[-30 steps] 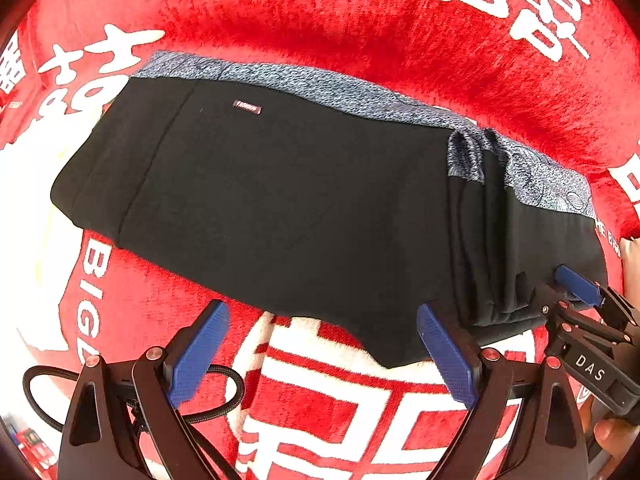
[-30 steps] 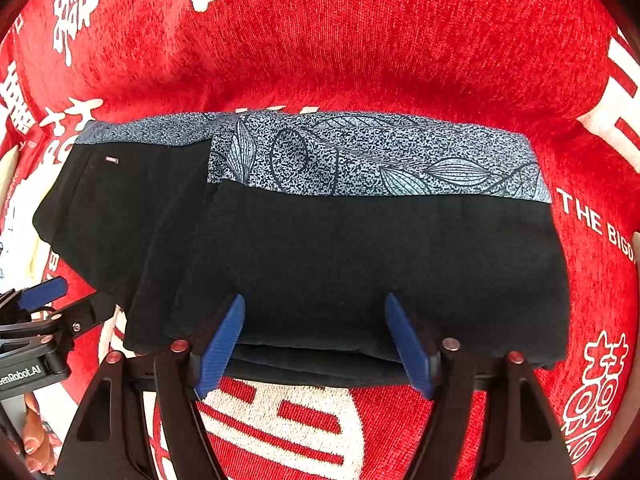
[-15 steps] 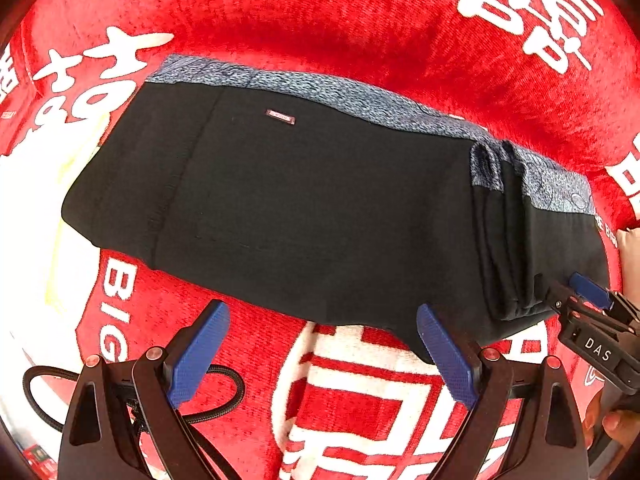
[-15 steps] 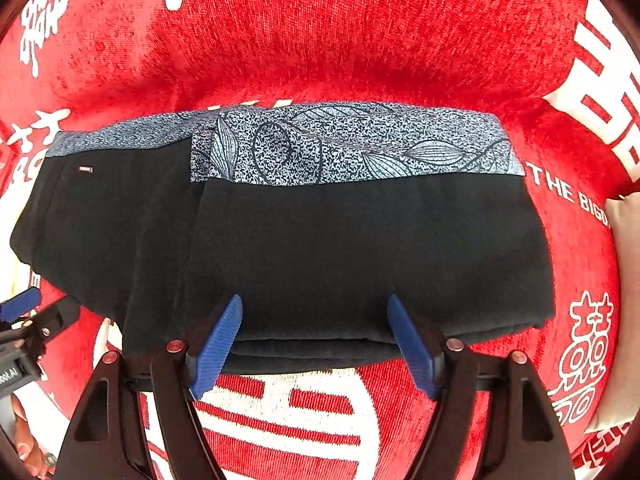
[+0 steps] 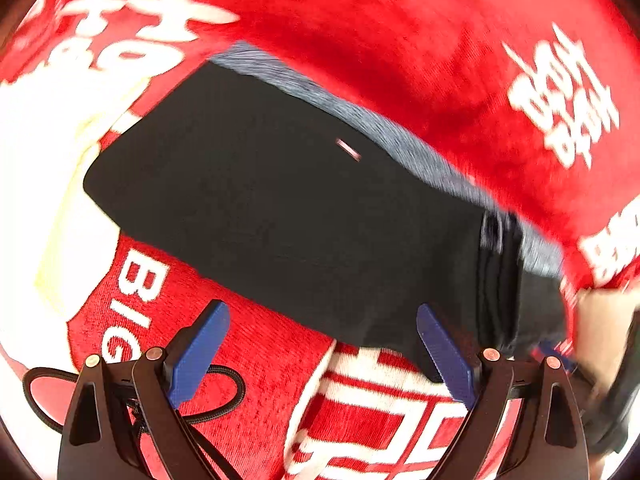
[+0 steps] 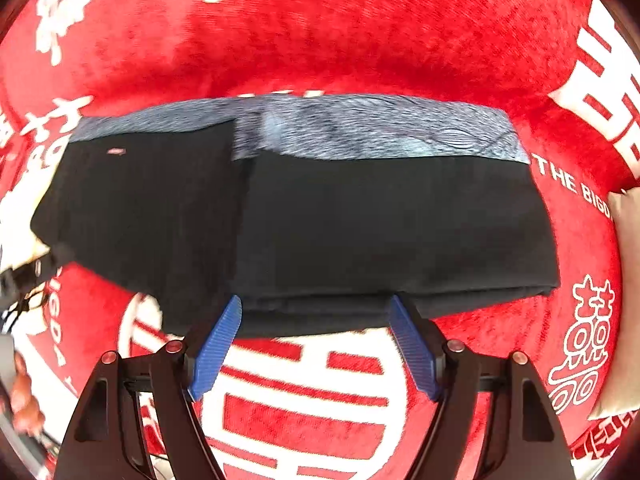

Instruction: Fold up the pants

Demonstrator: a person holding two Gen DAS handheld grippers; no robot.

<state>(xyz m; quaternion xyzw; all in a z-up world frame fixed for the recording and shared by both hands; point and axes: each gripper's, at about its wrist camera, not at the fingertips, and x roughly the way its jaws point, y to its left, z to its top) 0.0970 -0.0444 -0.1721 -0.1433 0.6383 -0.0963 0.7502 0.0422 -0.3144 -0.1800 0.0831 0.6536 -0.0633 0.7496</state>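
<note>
Pants [image 6: 360, 224], black with a grey patterned waistband, lie folded on the red blanket [image 6: 360, 40], while left gripper [image 5: 320, 356] and right gripper [image 6: 316, 344] hover released just near their near edge.

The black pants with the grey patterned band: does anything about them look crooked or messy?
Nothing stands out. The black pants lie flat on the red cloth, the folded part's grey patterned band lining up with the band beneath.

Folded pants [image 6: 320, 220] blocking straight ahead, bare red blanket [image 6: 320, 40] beyond, pale pillow [image 6: 626, 300] at right edge
</note>
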